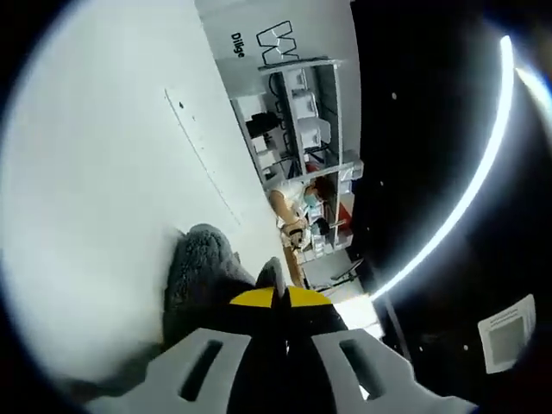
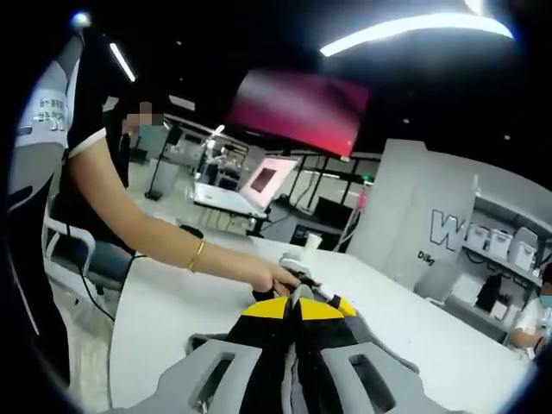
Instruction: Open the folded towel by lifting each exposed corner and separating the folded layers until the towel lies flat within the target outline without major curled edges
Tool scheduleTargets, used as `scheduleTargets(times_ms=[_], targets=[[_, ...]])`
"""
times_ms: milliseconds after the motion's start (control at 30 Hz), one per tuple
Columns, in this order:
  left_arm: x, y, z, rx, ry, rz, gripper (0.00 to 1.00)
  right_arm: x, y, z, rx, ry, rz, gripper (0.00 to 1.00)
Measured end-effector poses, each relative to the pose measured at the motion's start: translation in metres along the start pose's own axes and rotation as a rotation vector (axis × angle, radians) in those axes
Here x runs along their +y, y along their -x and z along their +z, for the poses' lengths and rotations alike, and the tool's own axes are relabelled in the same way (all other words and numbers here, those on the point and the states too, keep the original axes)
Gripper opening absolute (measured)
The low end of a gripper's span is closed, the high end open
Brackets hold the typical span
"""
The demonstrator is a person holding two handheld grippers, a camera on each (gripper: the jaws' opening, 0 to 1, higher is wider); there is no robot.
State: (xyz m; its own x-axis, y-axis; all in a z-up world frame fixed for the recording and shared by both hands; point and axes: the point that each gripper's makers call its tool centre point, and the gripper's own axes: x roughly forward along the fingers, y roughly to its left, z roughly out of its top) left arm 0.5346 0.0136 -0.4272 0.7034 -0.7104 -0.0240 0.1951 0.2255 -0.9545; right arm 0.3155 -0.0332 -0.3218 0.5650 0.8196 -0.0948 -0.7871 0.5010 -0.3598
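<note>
**Both grippers clamped on one grey towel**

I count one towel, one white table and two grippers. My left gripper (image 1: 276, 297) has its yellow-tipped jaws pressed together on a pinch of the grey towel (image 1: 203, 267), which bunches up just beside the jaws and rests on the white table (image 1: 103, 155). Beyond the towel on that table I see one thin drawn outline (image 1: 203, 159). Farther off stands one white shelf unit (image 1: 306, 112) stacked with boxes, with a seated person (image 1: 297, 211) near it.

My right gripper (image 2: 297, 306) is likewise closed, with grey cloth caught between its jaws. This view adds what the left gripper view lacks: a person's hand (image 2: 276, 278) just beyond the jaw tips, touching the towel, with one gold bracelet (image 2: 197, 256) on the wrist. Farther back hang two screens (image 2: 297, 110).
</note>
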Motion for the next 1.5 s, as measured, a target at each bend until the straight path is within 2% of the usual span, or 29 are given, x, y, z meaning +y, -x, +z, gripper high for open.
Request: scheduleTargets(times_ms=[33,167,233,333,500,700,900,1200,1500], targets=[[-0.004,-0.002,-0.002,0.0,-0.016,0.0,0.01,-0.002,0.002,0.001,-0.004,0.0,-0.007,0.0],[-0.01,-0.006,0.008,-0.004,-0.02,-0.016,0.01,-0.009,0.01,0.004,-0.017,0.001,-0.037,0.0],[-0.022,-0.009,0.001,-0.004,-0.029,-0.03,0.01,-0.013,0.015,0.006,-0.024,0.001,-0.052,0.0],[-0.03,-0.014,0.004,0.001,-0.046,-0.042,0.01,-0.021,0.024,0.008,-0.032,0.005,-0.084,0.0],[-0.043,-0.024,0.007,-0.003,-0.053,-0.059,0.01,-0.042,0.046,0.01,-0.047,0.004,-0.166,0.0],[-0.058,-0.044,0.007,-0.002,-0.043,-0.094,0.01,-0.064,0.071,0.008,-0.055,0.003,-0.255,0.0],[-0.08,-0.069,0.003,0.029,-0.071,-0.126,0.01,-0.082,0.097,0.007,-0.062,0.003,-0.331,0.0],[-0.117,-0.109,-0.019,0.081,-0.11,-0.193,0.01,-0.105,0.139,0.0,-0.067,-0.008,-0.441,0.0],[-0.138,-0.133,-0.04,0.11,-0.141,-0.219,0.01,-0.114,0.167,-0.013,-0.057,-0.027,-0.503,0.0]])
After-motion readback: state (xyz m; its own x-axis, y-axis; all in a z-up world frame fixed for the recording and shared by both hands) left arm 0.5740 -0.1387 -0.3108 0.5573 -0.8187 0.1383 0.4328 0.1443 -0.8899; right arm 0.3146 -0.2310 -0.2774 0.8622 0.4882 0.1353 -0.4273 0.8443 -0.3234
